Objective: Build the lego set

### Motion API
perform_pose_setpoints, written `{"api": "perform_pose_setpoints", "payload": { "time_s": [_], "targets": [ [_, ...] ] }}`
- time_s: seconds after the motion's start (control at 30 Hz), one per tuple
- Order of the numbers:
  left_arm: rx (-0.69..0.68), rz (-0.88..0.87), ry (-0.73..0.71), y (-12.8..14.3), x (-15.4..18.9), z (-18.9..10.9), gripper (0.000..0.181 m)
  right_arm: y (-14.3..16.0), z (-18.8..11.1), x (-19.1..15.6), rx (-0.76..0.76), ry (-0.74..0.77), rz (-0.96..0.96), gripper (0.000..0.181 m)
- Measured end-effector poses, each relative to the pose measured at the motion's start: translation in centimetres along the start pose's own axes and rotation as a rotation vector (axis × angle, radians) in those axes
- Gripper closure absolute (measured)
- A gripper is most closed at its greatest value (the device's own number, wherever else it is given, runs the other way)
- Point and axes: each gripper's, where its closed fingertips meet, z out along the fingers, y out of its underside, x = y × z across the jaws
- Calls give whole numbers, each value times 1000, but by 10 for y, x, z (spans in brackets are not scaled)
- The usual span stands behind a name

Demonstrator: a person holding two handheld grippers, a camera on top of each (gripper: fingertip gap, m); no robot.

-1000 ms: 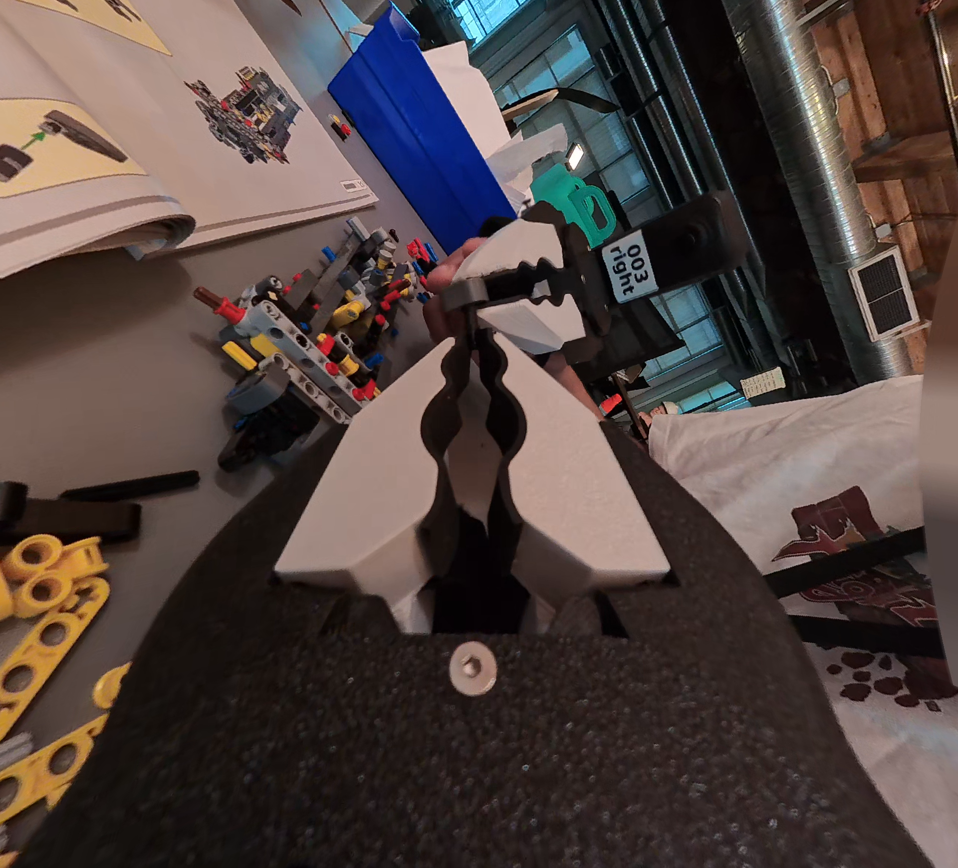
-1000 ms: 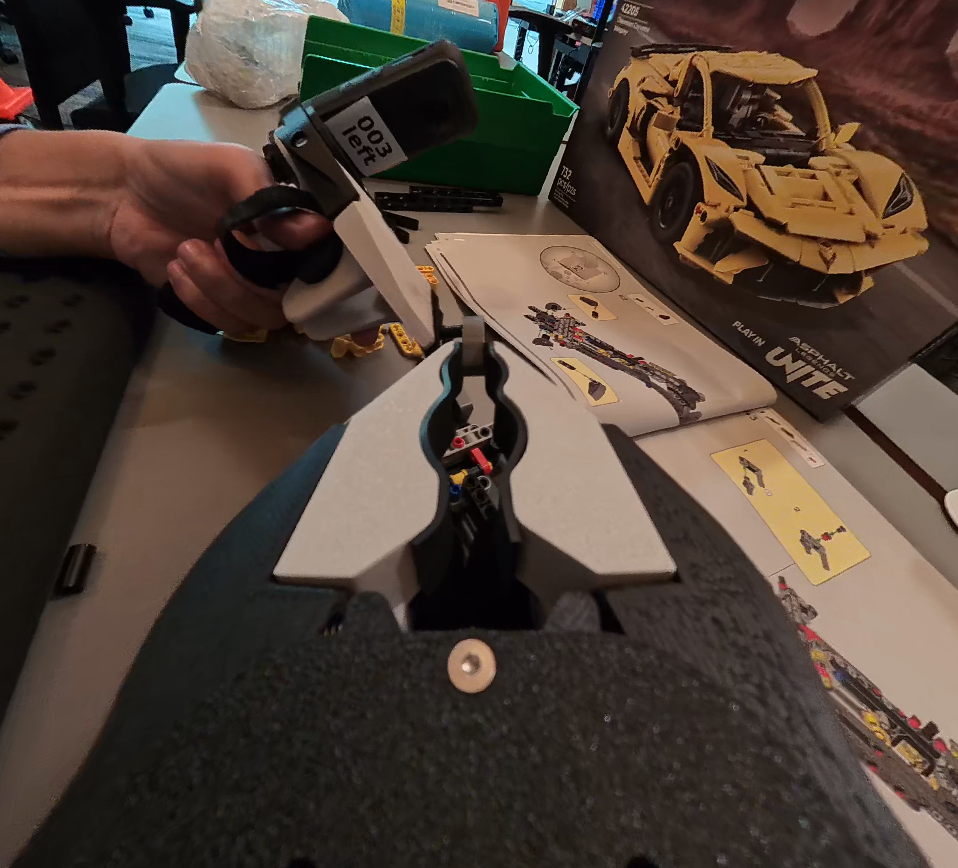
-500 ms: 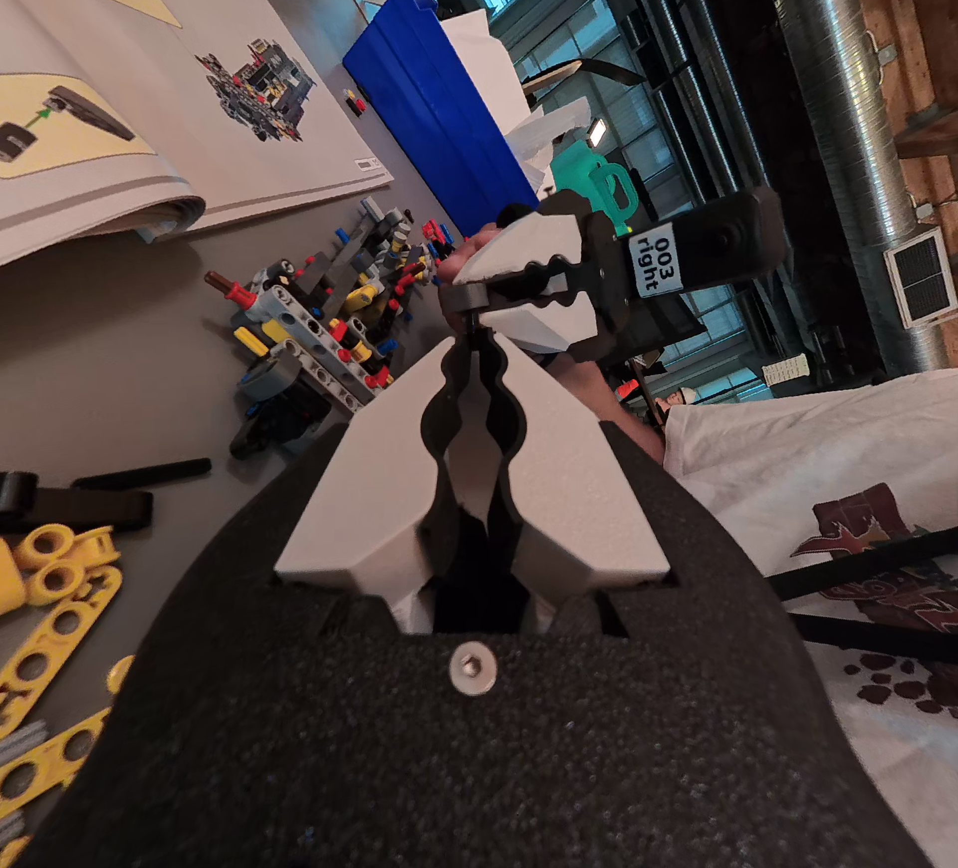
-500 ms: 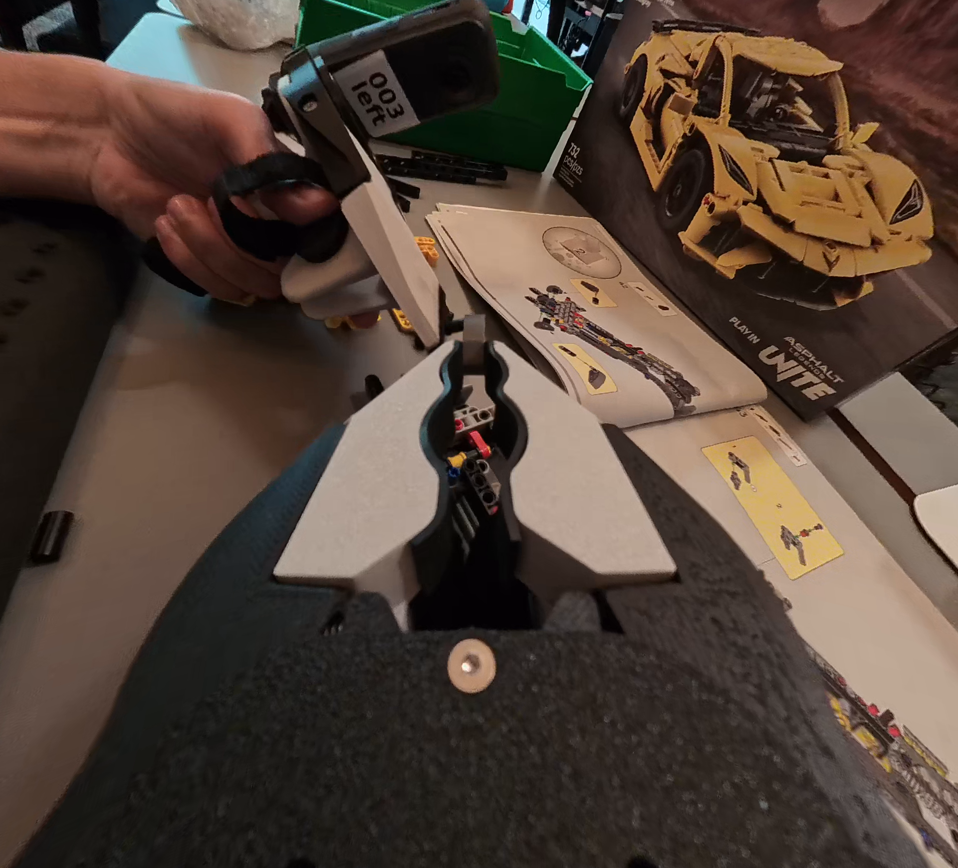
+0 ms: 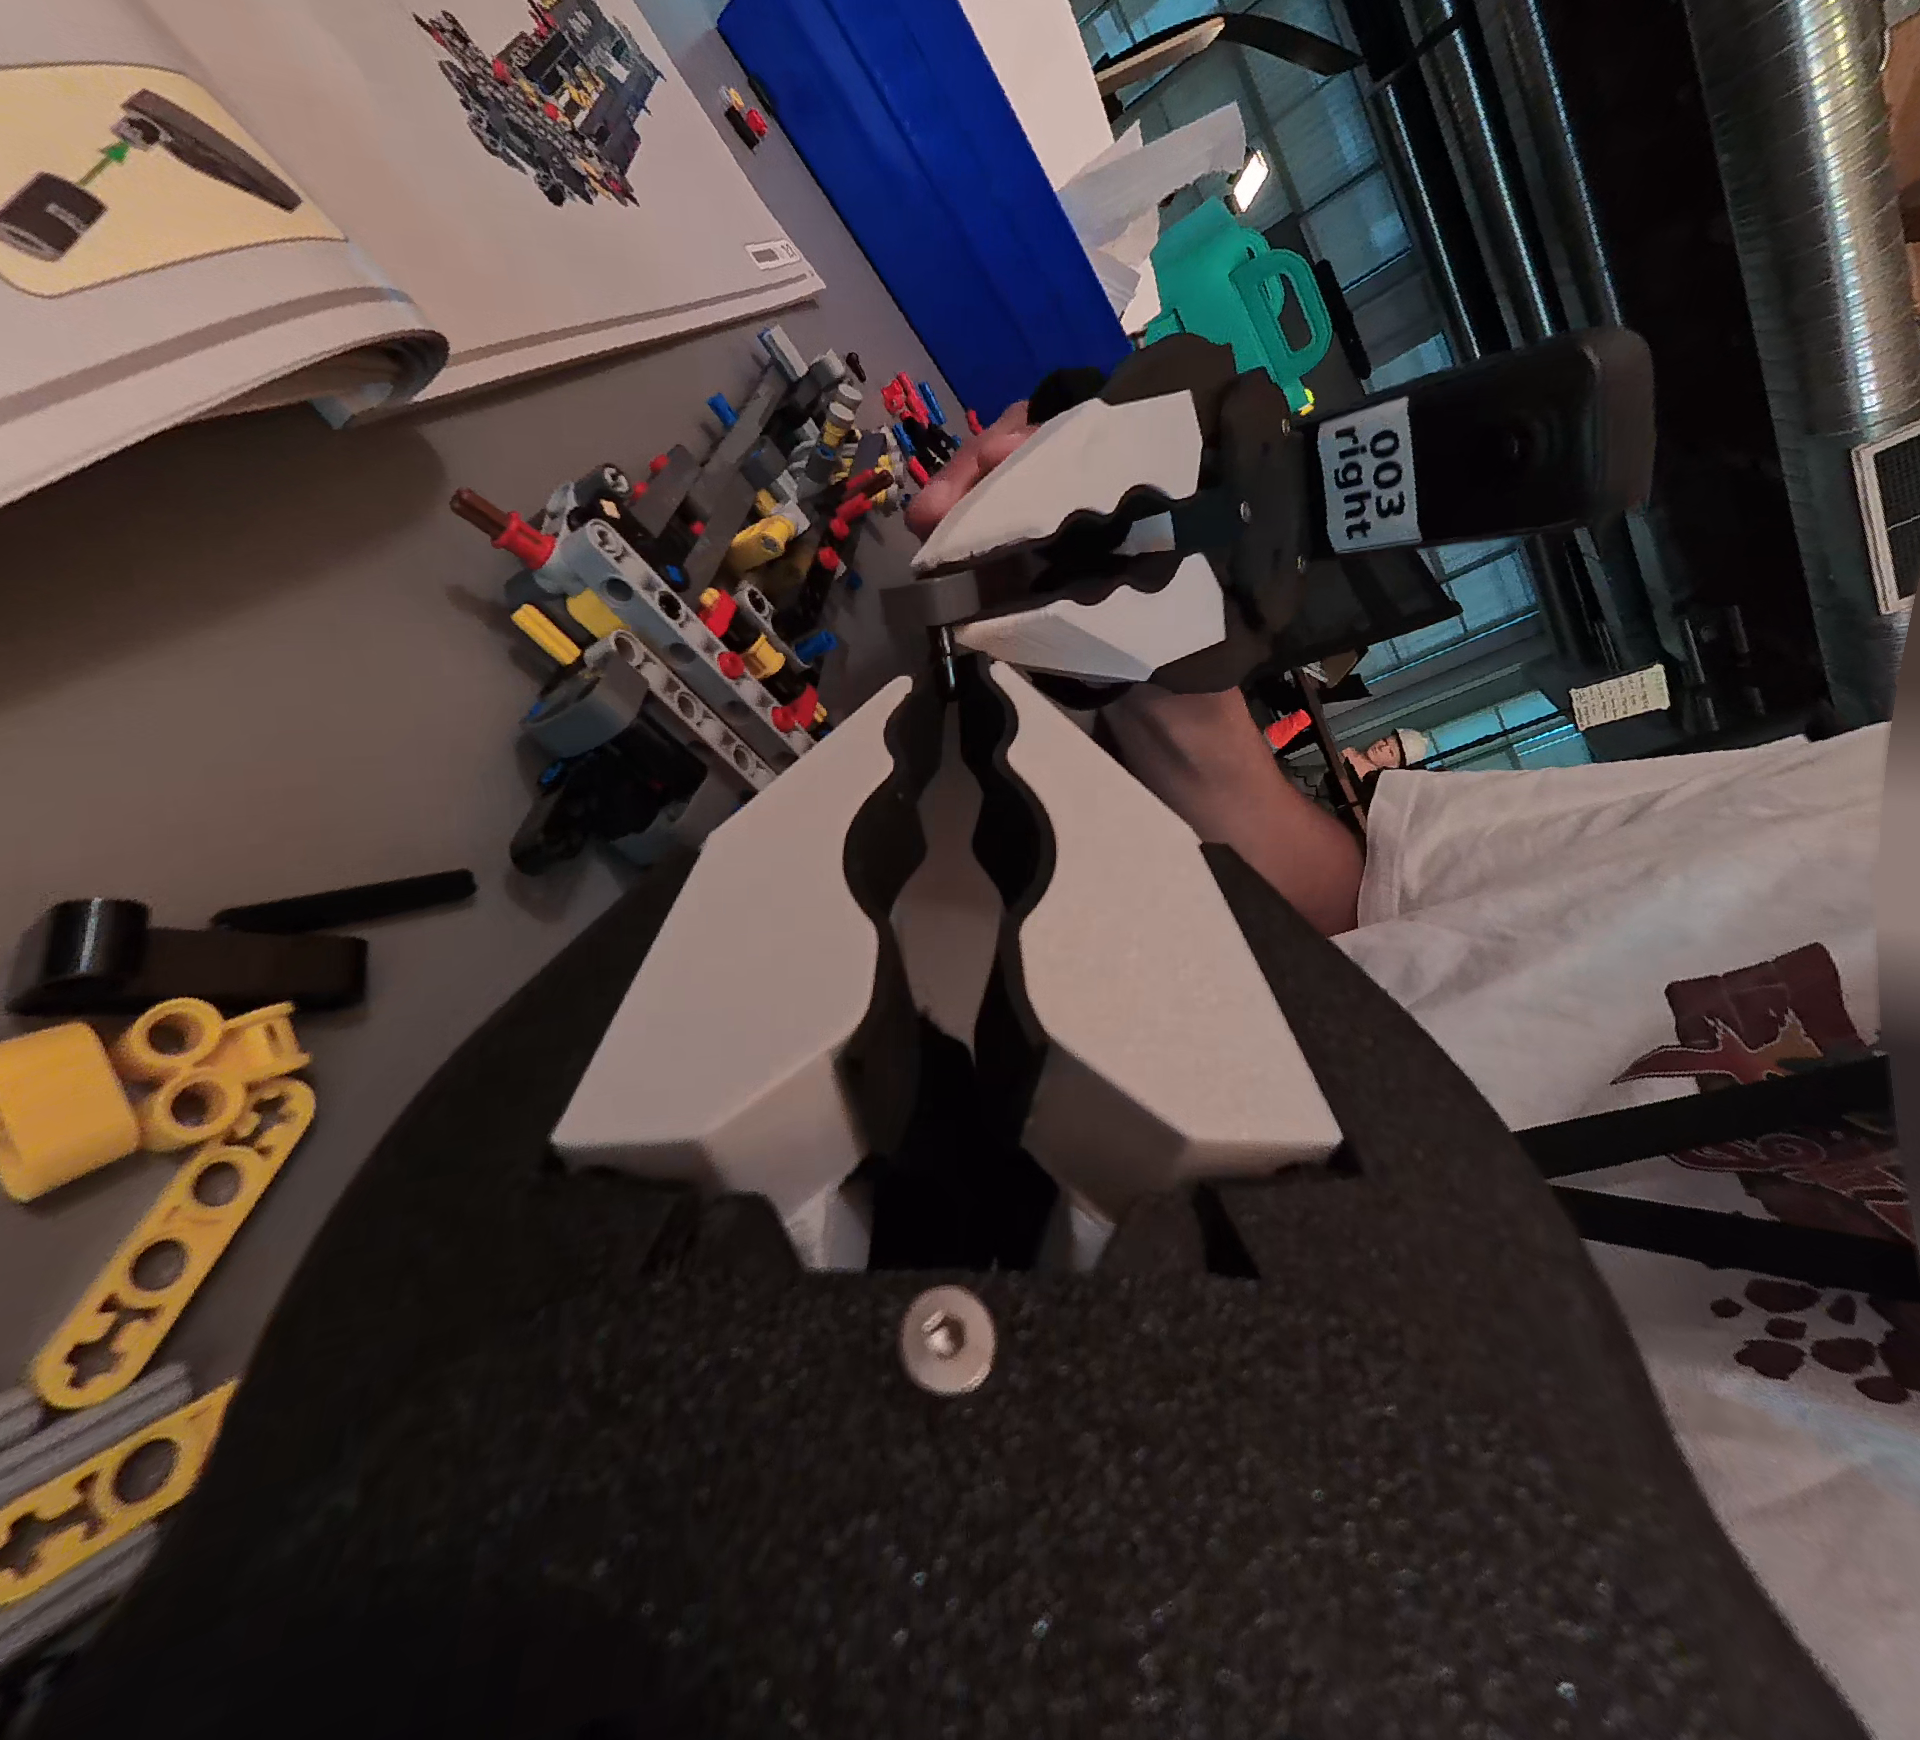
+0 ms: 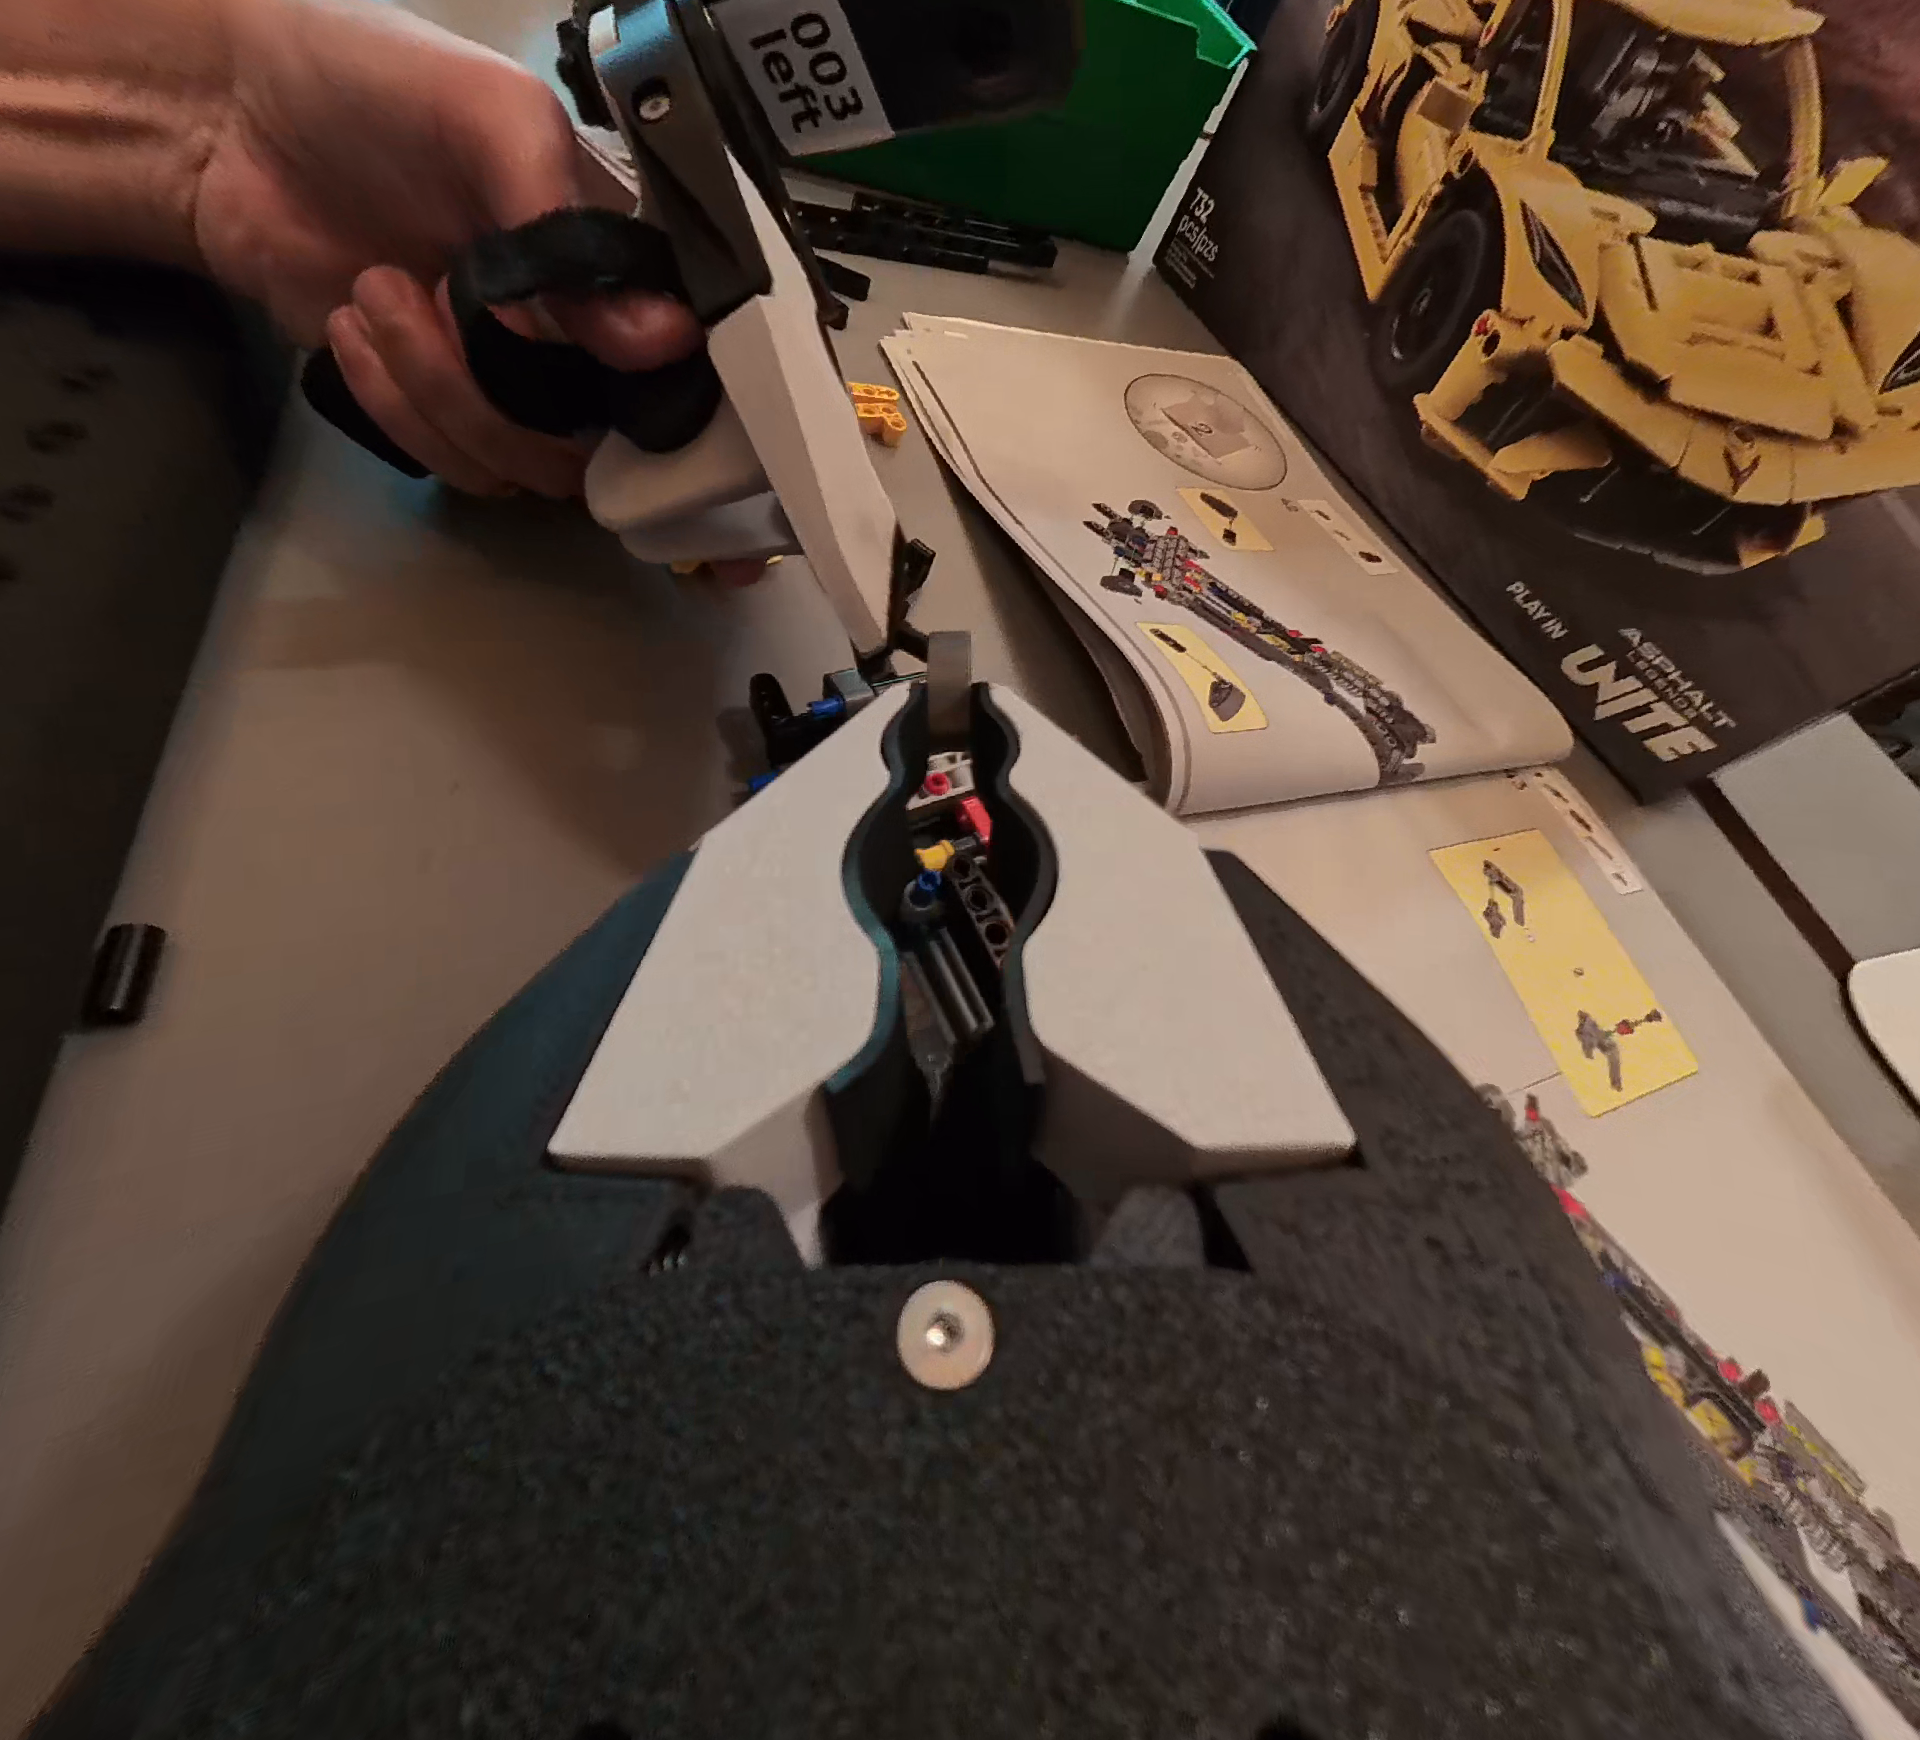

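Centre frame in the left wrist view: small black pin point(image 5: 945, 648) nipped at the very tips of the left gripper point(image 5: 950, 680), claw nearly closed around it. Nose of the pin touching or just short of the grey piece point(image 5: 914, 599); cannot tell which. Grey piece pinched flat in the right gripper point(image 6: 948, 699), claw narrow on it too. Both held in the air above the table point(image 5: 208, 703), just right of the half-built assembly point(image 5: 665, 641) lying mid-frame.

Likely to go wrong at the push: so little of the pin gripped that any off-axis shove could twist it out of the tips and drop it. Could equally pivot the grey piece in its narrow hold if pressed hard off-centre. Hard to judge alignment, with the hole hidden behind the tips. If dropped, might land among the assembly's own pins or roll toward the loose yellow beams point(image 5: 156, 1264) at lower left, and be slow to find.

Farther out, at upper left, open instruction booklet point(image 5: 468, 256), with blue bin point(image 5: 914, 132) beyond.
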Motion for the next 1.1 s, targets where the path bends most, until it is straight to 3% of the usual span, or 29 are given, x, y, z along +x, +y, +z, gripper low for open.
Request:
{"api": "perform_pose_setpoints", "payload": {
  "time_s": [0.2, 0.47, 1.1],
  "targets": [
    [-1, 12, -39, 0, -5, 1, 179, 3, 3, 0, -13, -23, 139, 175],
    [-9, 12, -66, 2, -9, 2, 179, 8, 4, -1, -40, -26, 178, 175],
    [27, -3, -69, -3, -11, -1, 179, 5, 8, 4, -62, 113, 104, 175]
  ]
}}
